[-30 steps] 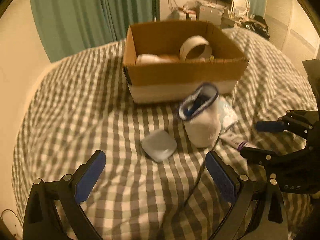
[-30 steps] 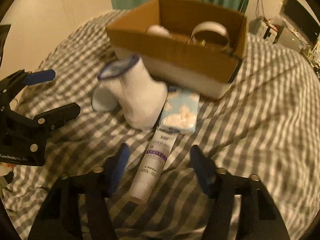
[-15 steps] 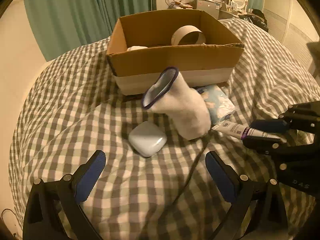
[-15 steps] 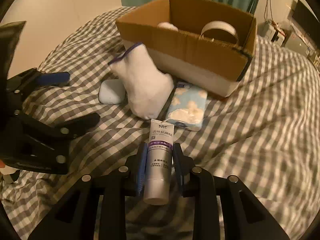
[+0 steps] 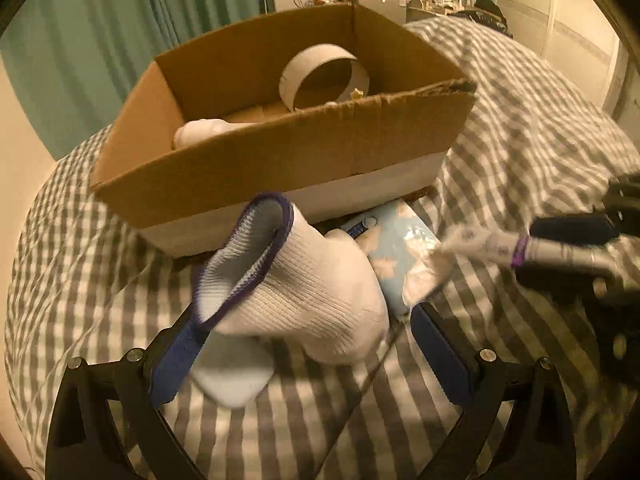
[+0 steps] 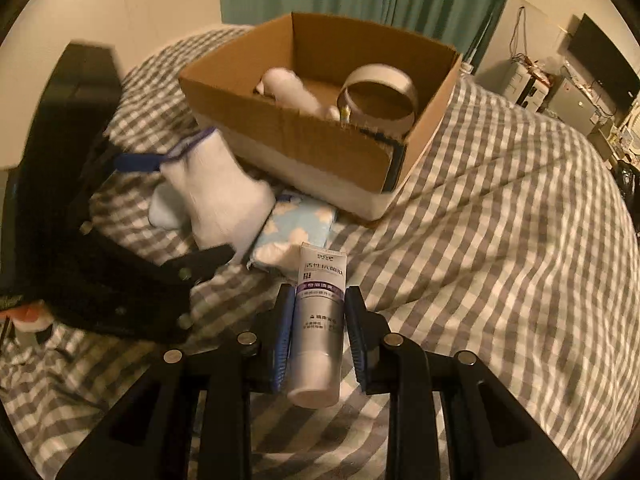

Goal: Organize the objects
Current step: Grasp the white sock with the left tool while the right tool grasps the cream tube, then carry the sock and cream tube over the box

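A white sock with a purple cuff (image 5: 304,292) stands on the checked bed, between the fingers of my open left gripper (image 5: 308,356); it also shows in the right wrist view (image 6: 220,196). My right gripper (image 6: 318,340) is shut on a white and purple tube (image 6: 320,320), held just above the bed; the tube shows blurred in the left wrist view (image 5: 516,248). A cardboard box (image 5: 280,172) behind the sock holds a tape roll (image 5: 320,76) and a white item (image 5: 200,132).
A blue cloud-print tissue pack (image 6: 296,232) lies between sock and box. A small white case (image 5: 232,372) lies under the sock near my left finger. The checked bedspread (image 6: 500,220) stretches right. Green curtains and a desk stand behind.
My left gripper moved forward until its fingers flank the sock. My right gripper, shut on the tube, lifted it off the bedspread.
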Motion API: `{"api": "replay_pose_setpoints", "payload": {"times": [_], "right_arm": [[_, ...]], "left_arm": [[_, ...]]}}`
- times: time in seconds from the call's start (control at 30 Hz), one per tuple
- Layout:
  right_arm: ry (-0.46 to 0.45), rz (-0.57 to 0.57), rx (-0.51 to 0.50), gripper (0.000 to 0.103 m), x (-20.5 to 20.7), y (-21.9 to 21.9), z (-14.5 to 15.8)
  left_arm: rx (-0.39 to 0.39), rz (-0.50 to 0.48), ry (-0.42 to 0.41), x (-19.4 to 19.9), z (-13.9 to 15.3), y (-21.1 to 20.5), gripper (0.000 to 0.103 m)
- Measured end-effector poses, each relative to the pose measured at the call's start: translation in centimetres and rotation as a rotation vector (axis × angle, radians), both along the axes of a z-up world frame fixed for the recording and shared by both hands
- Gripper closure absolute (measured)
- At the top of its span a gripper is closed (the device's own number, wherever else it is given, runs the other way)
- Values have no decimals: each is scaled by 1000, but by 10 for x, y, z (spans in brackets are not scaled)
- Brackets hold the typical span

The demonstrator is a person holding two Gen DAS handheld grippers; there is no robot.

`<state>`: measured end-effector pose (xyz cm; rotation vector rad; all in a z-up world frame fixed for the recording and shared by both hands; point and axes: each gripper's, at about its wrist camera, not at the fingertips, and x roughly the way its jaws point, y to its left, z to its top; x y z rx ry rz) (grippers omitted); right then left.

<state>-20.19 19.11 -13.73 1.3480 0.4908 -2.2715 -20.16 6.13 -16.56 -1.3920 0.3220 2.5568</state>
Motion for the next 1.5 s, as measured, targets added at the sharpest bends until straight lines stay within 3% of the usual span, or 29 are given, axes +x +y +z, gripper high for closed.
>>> {"api": "replay_pose_setpoints", "payload": {"times": [0.17,0.33,0.43,0.57,0.8,1.13,1.5], "right_arm": [[-54,-3,-12,78,-7,6,-18],[-54,0,-15,78,-7,5,-17],[-50,-9,6,78,-6,3,-17],[-24,-9,23,78,4,-2,-11],[18,-12,30,78,19,-9,11],[72,-34,7,78,41,-17,46],[149,-41,-24,78,55,-22,86]], "left_arm": [[36,9,-52,-14,-21,-1,5],[113,0,-103,-19,-24,-4,36],[118,8,-105,-17,-22,-5,45],[44,41,-58,-5,-14,-4,47],[25,80,-15,23,7,-17,48],[59,94,45,67,36,-39,49],[59,73,151,84,95,-48,49]]}}
